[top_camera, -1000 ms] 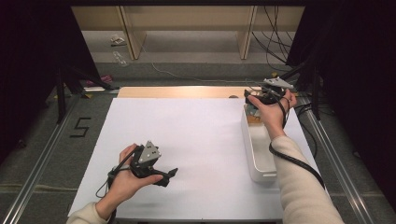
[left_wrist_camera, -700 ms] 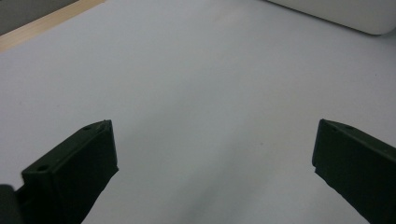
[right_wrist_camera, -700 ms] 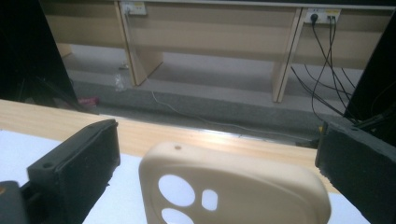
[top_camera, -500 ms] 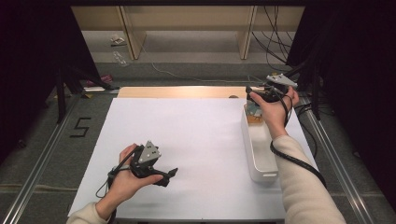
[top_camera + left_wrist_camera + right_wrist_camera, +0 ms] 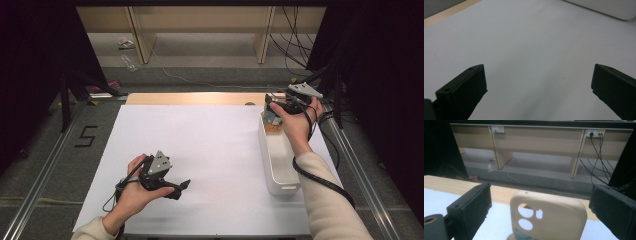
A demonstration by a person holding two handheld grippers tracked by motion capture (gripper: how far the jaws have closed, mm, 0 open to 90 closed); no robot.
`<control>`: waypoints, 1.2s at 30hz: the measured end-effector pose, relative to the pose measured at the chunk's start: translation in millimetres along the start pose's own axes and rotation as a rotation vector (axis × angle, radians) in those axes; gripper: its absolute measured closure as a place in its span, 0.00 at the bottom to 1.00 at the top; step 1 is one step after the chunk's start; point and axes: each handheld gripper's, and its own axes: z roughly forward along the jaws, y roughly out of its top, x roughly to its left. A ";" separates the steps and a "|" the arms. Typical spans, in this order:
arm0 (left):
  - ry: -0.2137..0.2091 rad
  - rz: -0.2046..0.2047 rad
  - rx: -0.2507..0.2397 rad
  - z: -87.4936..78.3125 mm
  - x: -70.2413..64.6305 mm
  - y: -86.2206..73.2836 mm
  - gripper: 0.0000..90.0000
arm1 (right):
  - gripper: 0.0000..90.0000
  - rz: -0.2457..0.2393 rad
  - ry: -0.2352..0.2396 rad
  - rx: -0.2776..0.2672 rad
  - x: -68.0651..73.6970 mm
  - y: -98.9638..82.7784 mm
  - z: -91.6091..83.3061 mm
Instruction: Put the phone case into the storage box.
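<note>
Right gripper [image 5: 274,106]: held at the far right of the table, above the far end of the white bin [image 5: 280,172]; jaws wide apart and just now drawing slightly inward, with a gap left on each side of the phone case, so no pad presses on it.
Right gripper, own view [image 5: 540,202]: the two black jaws stand at the left and right edges, with the phone case upright between them.
Left gripper [image 5: 181,187]: held low over the near left part of the white sheet [image 5: 200,145], jaws pointing toward the bin.
Left gripper, own view [image 5: 537,82]: jaws spread wide, bare sheet between them, nothing gripped.
Phone case [image 5: 547,220]: cream-coloured, standing on end between the right jaws, its camera cut-outs facing the lens; its lower part is cut off at the frame edge. In the high view it shows as a small pale shape [image 5: 272,120] at the far end of the bin, just below the right gripper.
White bin: long and narrow, lying along the right side of the sheet; its corner also shows in the left gripper view [image 5: 609,8].
Table edge [image 5: 200,98]: a wooden strip beyond the sheet.
Right hand [image 5: 295,122]: wrapped around the gripper body, cable [image 5: 325,182] trailing along the sleeve.
Left hand [image 5: 132,192]: grasps its gripper from below.
</note>
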 end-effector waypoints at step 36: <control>0.003 -0.004 -0.004 0.3 -0.3 0.0 0.00 | 0.15 -0.042 0.066 -0.010 10.0 -21.1 -50.6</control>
